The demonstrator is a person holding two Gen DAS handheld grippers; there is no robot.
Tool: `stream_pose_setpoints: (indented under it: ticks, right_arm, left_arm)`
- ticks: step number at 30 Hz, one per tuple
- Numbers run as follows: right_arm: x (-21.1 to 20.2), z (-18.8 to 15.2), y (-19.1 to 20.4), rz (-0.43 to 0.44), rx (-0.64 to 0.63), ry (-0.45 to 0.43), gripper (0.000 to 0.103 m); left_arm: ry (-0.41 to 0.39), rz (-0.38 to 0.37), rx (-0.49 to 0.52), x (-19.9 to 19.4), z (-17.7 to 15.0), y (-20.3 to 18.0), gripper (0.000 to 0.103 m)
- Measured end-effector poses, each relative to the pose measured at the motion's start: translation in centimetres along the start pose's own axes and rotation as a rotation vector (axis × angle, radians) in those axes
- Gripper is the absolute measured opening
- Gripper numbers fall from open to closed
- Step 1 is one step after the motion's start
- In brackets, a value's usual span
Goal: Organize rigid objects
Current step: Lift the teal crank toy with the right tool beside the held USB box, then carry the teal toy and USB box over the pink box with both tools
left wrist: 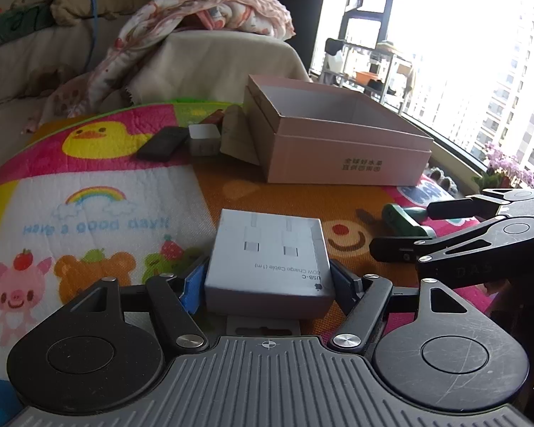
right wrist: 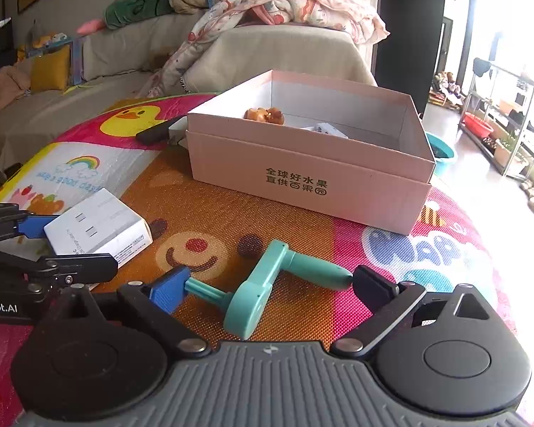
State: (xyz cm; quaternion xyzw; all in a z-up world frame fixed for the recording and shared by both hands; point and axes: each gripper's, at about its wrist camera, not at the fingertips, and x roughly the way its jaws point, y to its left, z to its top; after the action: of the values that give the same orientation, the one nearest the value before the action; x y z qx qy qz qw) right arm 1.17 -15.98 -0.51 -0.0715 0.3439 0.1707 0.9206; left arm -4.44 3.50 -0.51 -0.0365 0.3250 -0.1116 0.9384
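- Pinching the cable box (left wrist: pixel 267 259) between its pads is the left gripper (left wrist: pixel 267 281); both jaws sit tight against the box's sides, and the box rests low over the mat (left wrist: pixel 203 192).
- The right gripper (right wrist: pixel 270 284) is spread wide around the green crank (right wrist: pixel 263 281). Its blue pad (right wrist: pixel 169 290) is at the tip of the crank's thin peg and the black pad (right wrist: pixel 373 284) is right at the handle's end, but I can't tell if either actually presses. The crank lies flat on the mat.
- From the left view, the right gripper (left wrist: pixel 402 231) shows at the right edge with the crank (left wrist: pixel 404 219) between its fingers.
- Further out, the pink box (right wrist: pixel 302 178) stands open on the mat, beyond both grippers. Inside there's a small brown thing (right wrist: pixel 265 114) near the back left and something white (right wrist: pixel 325 130) beside it.
- Left of the pink box: a black slab (left wrist: pixel 162 144), a little white box (left wrist: pixel 204 138) and a brownish piece (left wrist: pixel 236 131) leaning on the box wall.
- Behind the mat is a sofa (right wrist: pixel 124 57) with a blanket (right wrist: pixel 288 7) draped over it.
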Motion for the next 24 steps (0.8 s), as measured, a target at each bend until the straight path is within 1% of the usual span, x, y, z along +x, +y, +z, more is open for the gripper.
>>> stream_pose_setpoints:
  ticks: [3, 5, 7, 10, 13, 14, 18, 21, 24]
  right_arm:
    - [0.5, 0.2, -0.1, -0.005, 0.006, 0.029, 0.099]
    - [0.9, 0.4, -0.2, -0.006, 0.006, 0.045, 0.102]
    - [1.0, 0.5, -0.2, -0.003, -0.021, 0.05, 0.103]
    - [1.1, 0.6, -0.3, 0.019, -0.068, 0.041, 0.103]
    - [1.3, 0.7, -1.1, 0.058, -0.033, 0.054, 0.102]
    - [1.2, 0.7, -1.2, 0.064, -0.024, 0.051, 0.1]
    - [0.4, 0.3, -1.2, 0.059, -0.025, 0.032, 0.1]
    - [-1.2, 0.0, -1.0, 0.049, -0.051, -0.008, 0.1]
    - [-3.1, -0.2, -0.8, 0.042, -0.079, -0.047, 0.1]
  left_arm:
    - [0.0, 0.001, 0.001, 0.0, 0.0, 0.0, 0.075]
    - [0.0, 0.0, 0.001, 0.0, 0.0, 0.0, 0.075]
    - [0.0, 0.0, 0.001, 0.0, 0.0, 0.0, 0.075]
    - [0.0, 0.0, 0.001, 0.0, 0.0, 0.0, 0.075]
    - [0.0, 0.0, 0.001, 0.0, 0.0, 0.0, 0.075]
    - [0.0, 0.0, 0.001, 0.0, 0.0, 0.0, 0.075]
    - [-0.005, -0.005, -0.013, -0.2, -0.1, 0.2, 0.075]
    - [-0.017, -0.005, -0.02, -0.5, -0.2, 0.2, 0.074]
    - [-0.033, -0.013, 0.006, -1.0, -0.3, -0.2, 0.074]
